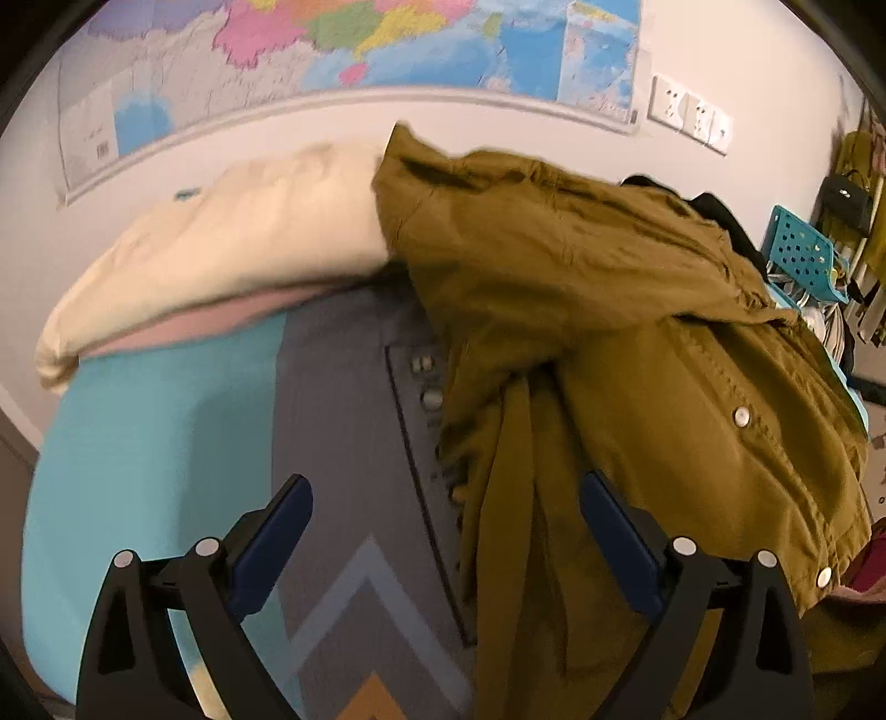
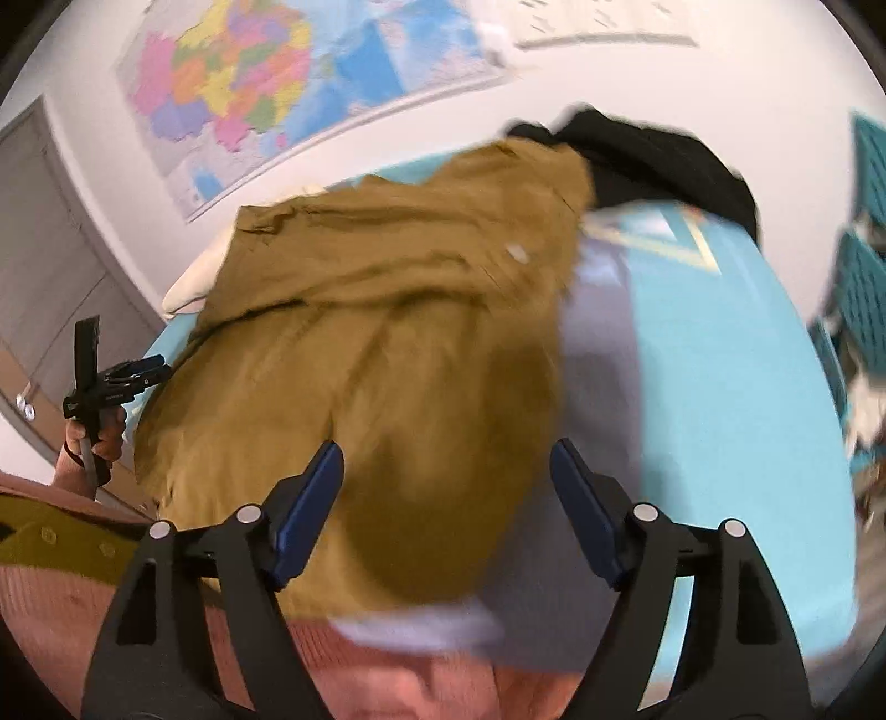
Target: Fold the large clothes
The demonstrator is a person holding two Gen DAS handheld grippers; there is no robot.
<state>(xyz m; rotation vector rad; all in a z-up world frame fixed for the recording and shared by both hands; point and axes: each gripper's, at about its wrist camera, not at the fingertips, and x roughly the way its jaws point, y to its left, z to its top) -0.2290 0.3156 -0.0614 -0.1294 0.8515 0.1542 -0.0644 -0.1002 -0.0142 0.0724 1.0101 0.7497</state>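
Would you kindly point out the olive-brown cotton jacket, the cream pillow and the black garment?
Olive-brown cotton jacket (image 1: 637, 310), left wrist view, upper body panel.
Cream pillow (image 1: 221, 249), left wrist view, middle of its top.
Black garment (image 2: 664, 160), right wrist view, its centre.

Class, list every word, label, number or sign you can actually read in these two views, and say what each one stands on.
None can be read.
Wall map: place names too small and blurred.
Barcode on the map's pale corner panel: digits too small.
Left gripper body in the right wrist view: a faint light marking, unreadable.
Olive jacket: no text shows.
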